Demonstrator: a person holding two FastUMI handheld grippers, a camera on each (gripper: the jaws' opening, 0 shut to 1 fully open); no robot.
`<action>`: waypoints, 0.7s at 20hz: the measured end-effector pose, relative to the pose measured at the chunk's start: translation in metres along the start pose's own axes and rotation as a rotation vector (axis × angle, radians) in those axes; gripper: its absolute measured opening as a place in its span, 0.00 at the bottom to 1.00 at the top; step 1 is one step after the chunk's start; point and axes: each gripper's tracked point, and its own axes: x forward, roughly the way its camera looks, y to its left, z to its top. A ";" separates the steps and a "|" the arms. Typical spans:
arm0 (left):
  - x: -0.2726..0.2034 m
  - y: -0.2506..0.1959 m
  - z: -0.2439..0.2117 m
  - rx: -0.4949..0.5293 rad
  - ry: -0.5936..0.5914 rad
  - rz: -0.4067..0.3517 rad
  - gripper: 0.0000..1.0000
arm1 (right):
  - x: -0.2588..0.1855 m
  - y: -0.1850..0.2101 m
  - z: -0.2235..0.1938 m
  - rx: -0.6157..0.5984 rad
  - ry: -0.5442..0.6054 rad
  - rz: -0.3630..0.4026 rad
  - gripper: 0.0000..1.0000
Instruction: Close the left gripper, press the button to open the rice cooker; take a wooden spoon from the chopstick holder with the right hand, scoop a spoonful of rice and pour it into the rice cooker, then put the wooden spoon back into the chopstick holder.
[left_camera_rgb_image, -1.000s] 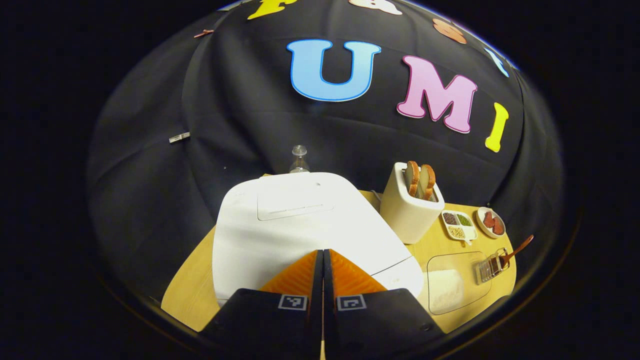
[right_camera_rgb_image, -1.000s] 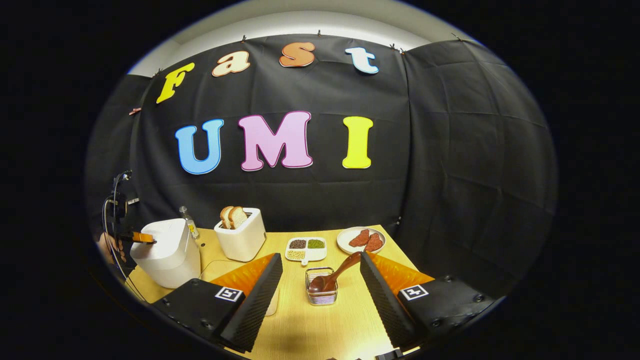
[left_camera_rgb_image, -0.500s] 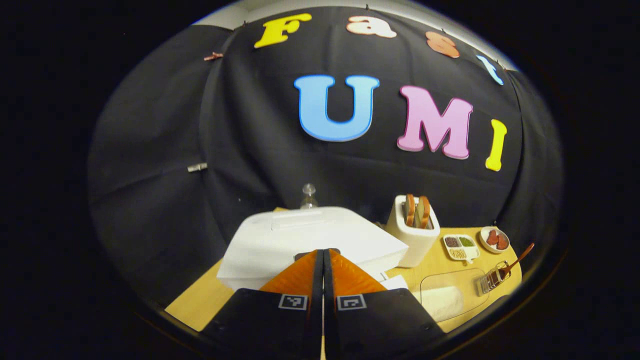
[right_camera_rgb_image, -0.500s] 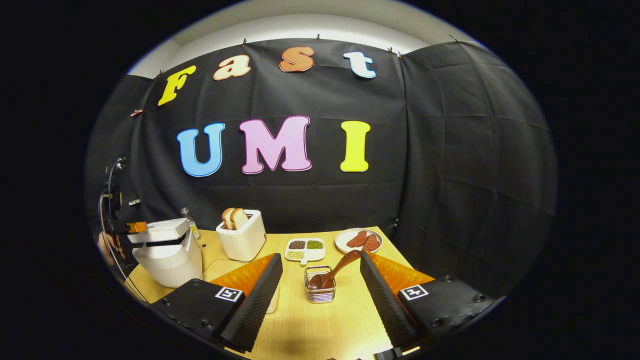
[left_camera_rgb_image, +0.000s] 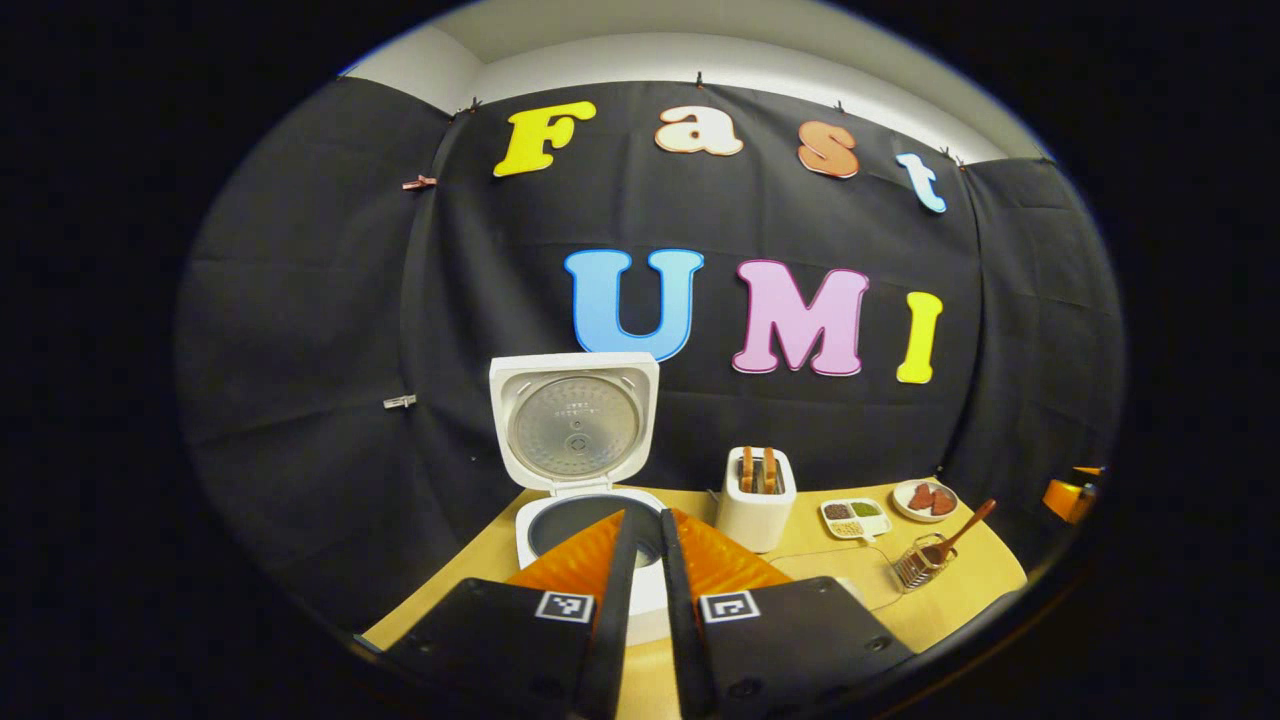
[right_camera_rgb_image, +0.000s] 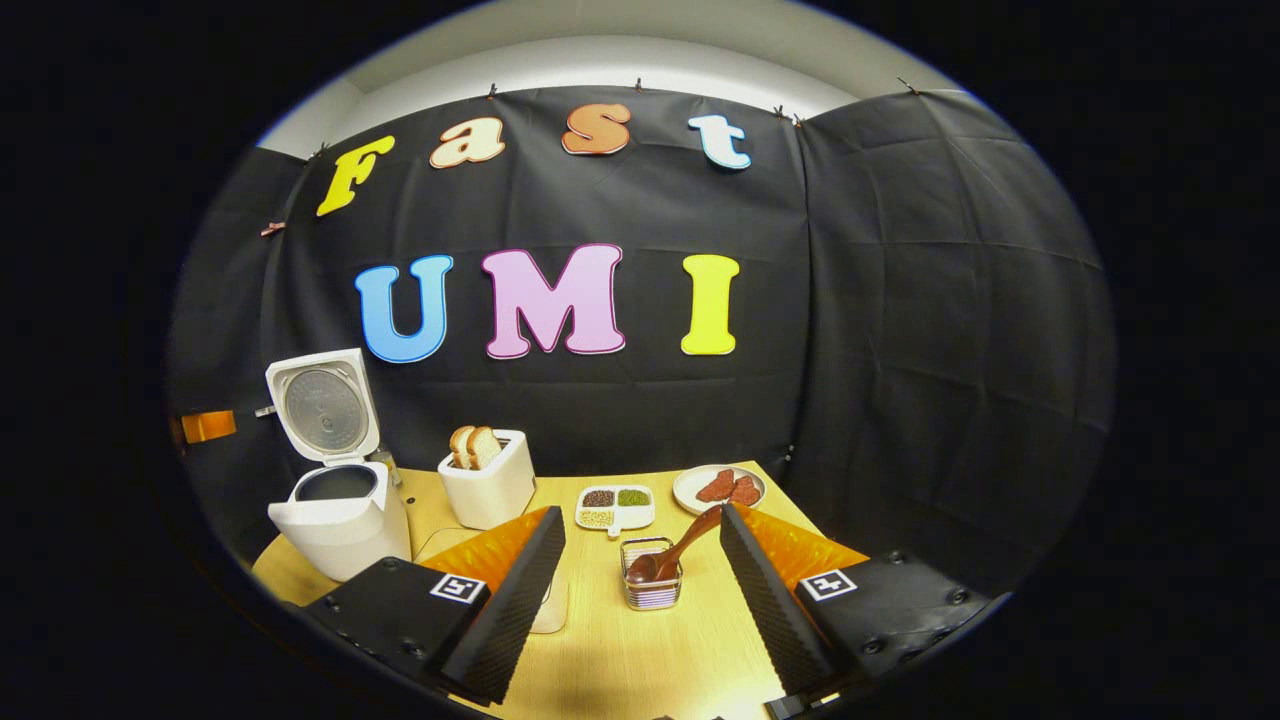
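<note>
Since 1 second ago the rice cooker (left_camera_rgb_image: 590, 530) lid (left_camera_rgb_image: 574, 420) has sprung open; left gripper (left_camera_rgb_image: 640, 520) nearly clenched, right gripper (right_camera_rgb_image: 642, 525) released before the wooden spoon (right_camera_rgb_image: 672, 555); scooping remains.

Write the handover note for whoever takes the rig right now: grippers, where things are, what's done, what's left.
Left gripper: nearly shut, holding nothing, off the rice cooker.
Right gripper: open, empty, facing the chopstick holder.
Rice cooker: lid upright, pot open.
Wooden spoon: in the holder, handle leaning right.
Rice: in the clear tray beside the holder.
Done: button pressed.
Left: take the spoon, scoop rice, pour it into the cooker, return the spoon.
</note>
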 end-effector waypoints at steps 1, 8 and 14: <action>-0.010 -0.005 0.000 0.002 -0.004 -0.020 0.40 | 0.002 0.002 -0.003 -0.009 0.005 0.000 0.98; -0.037 -0.025 -0.017 0.031 0.017 -0.016 0.96 | 0.039 0.006 -0.022 -0.017 0.047 0.029 0.98; -0.036 -0.034 -0.038 -0.073 0.085 0.067 0.96 | 0.088 -0.017 -0.059 0.041 0.158 0.033 0.98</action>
